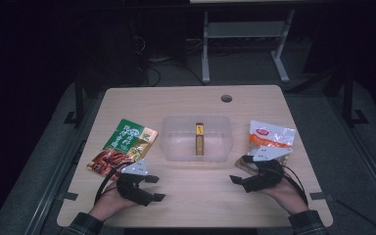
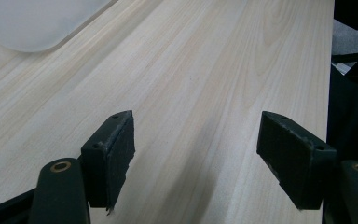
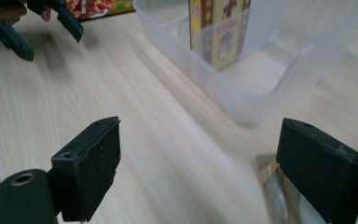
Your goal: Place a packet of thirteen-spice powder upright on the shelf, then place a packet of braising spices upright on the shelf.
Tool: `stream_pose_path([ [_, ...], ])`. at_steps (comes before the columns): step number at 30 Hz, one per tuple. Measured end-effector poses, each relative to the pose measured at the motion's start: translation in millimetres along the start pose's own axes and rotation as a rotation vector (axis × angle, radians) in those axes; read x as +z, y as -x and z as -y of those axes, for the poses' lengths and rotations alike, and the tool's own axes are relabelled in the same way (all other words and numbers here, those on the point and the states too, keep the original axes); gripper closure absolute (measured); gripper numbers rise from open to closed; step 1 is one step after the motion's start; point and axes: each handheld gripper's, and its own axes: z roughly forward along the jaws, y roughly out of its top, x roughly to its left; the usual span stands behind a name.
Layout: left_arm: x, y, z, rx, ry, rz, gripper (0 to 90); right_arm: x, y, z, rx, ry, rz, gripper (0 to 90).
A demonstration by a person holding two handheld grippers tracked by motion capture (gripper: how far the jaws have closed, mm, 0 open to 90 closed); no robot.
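Just beside the right gripper [image 1: 239, 172], jaws spread and empty, lies a crinkly orange-and-white snack bag [image 1: 270, 138]

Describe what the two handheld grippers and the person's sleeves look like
Both the left gripper and the right gripper are black, each with two blocky rectangular jaws, a grey three-cornered plate on top and a black cable looping back toward the wrist. Brass-coloured rings sit at the jaw bases. The sleeves are dark plaid.
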Motion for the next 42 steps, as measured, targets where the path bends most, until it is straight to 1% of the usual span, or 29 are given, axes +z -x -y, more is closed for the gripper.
stream_pose_path([
  [4, 1.3, 2.4, 1.4, 0.005, -0.010, -0.005, 24.3, -5.4, -4.1, 17.3, 0.031, -0.012, 0.013, 12.9],
  [5, 1.1, 2.3, 1.6, 0.016, -0.020, -0.009, 24.1, -6.8, -5.3, 21.4, 0.038, -0.004, 0.014, 12.9],
  [6, 0.6, 2.2, 1.6, 0.020, -0.027, -0.011, 24.1, -8.6, -6.6, 24.6, 0.042, -0.007, 0.015, 12.9],
  [7, 0.6, 2.7, 2.0, 0.007, -0.022, -0.011, 24.1, -9.8, -7.6, 27.7, 0.044, -0.010, 0.022, 12.9],
  [8, -0.1, 2.1, 2.2, 0.007, -0.024, -0.013, 24.1, -10.9, -8.1, 30.5, 0.044, -0.015, 0.034, 12.9],
  [9, -0.8, 2.0, 2.3, 0.007, -0.023, -0.018, 24.1, -11.6, -8.7, 32.9, 0.053, -0.017, 0.041, 13.0],
  [10, -1.6, 1.8, 2.3, 0.001, -0.019, -0.022, 24.1, -11.7, -8.1, 35.2, 0.056, -0.018, 0.043, 13.0],
  [11, -2.8, 1.1, 2.4, 0.002, -0.017, -0.027, 24.1, -11.5, -7.8, 36.5, 0.069, -0.022, 0.046, 13.1],
  [12, -4.0, 1.0, 2.3, -0.007, -0.012, -0.033, 24.1, -10.4, -6.3, 37.3, 0.068, -0.023, 0.046, 13.0],
  [13, -5.6, 0.3, 2.1, -0.005, -0.011, -0.042, 24.1, -9.2, -5.5, 37.4, 0.075, -0.031, 0.047, 13.0],
  [14, -7.2, -0.2, 2.3, -0.012, -0.011, -0.046, 24.1, -7.9, -4.6, 37.4, 0.075, -0.038, 0.050, 13.0],
  [15, -8.7, -1.0, 2.5, -0.008, -0.008, -0.056, 24.1, -6.4, -4.1, 37.4, 0.078, -0.045, 0.044, 13.0],
  [16, -10.6, -1.7, 2.9, -0.003, -0.013, -0.067, 24.1, -5.2, -3.8, 37.4, 0.070, -0.054, 0.047, 13.0],
  [17, -12.3, -2.1, 3.5, -0.007, -0.019, -0.077, 24.1, -4.3, -3.9, 37.3, 0.063, -0.053, 0.053, 13.1],
  [19, -15.9, -3.4, 4.5, -0.012, -0.021, -0.096, 24.1, -2.6, -5.3, 37.0, 0.066, -0.060, 0.052, 13.1],
  [21, -20.0, -5.8, 4.9, -0.023, -0.016, -0.109, 24.1, -0.7, -5.4, 37.0, 0.050, -0.069, 0.051, 13.1],
  [25, -29.6, -11.6, 4.1, -0.036, -0.008, -0.146, 24.1, 2.6, -7.2, 36.6, 0.048, -0.083, 0.038, 13.0],
  [26, -32.5, -13.1, 3.9, -0.041, -0.005, -0.156, 24.1, 3.5, -7.8, 36.5, 0.041, -0.085, 0.037, 12.9],
  [28, -37.7, -16.4, 3.8, -0.061, 0.005, -0.174, 24.1, 4.6, -9.0, 36.2, 0.031, -0.092, 0.030, 12.8],
  [30, -43.7, -20.8, 3.7, -0.071, 0.013, -0.200, 24.2, 5.8, -9.6, 36.1, 0.021, -0.097, 0.028, 12.5],
  [31, -46.9, -23.4, 3.8, -0.071, 0.013, -0.212, 24.2, 6.3, -9.7, 36.1, 0.020, -0.099, 0.027, 12.5],
  [34, -56.2, -30.0, 4.1, -0.090, 0.016, -0.250, 24.2, 7.3, -9.9, 35.5, 0.021, -0.106, 0.026, 12.5],
  [38, -66.3, -40.6, 4.4, -0.136, 0.047, -0.289, 24.2, 7.6, -10.5, 36.2, 0.019, -0.115, 0.024, 12.5],
  [40, -70.4, -46.6, 4.5, -0.153, 0.046, -0.308, 24.2, 7.3, -10.8, 36.7, 0.019, -0.117, 0.023, 12.5],
  [42, -74.7, -52.8, 3.8, -0.168, 0.044, -0.339, 24.2, 6.9, -11.4, 37.1, 0.024, -0.120, 0.023, 12.5],
])
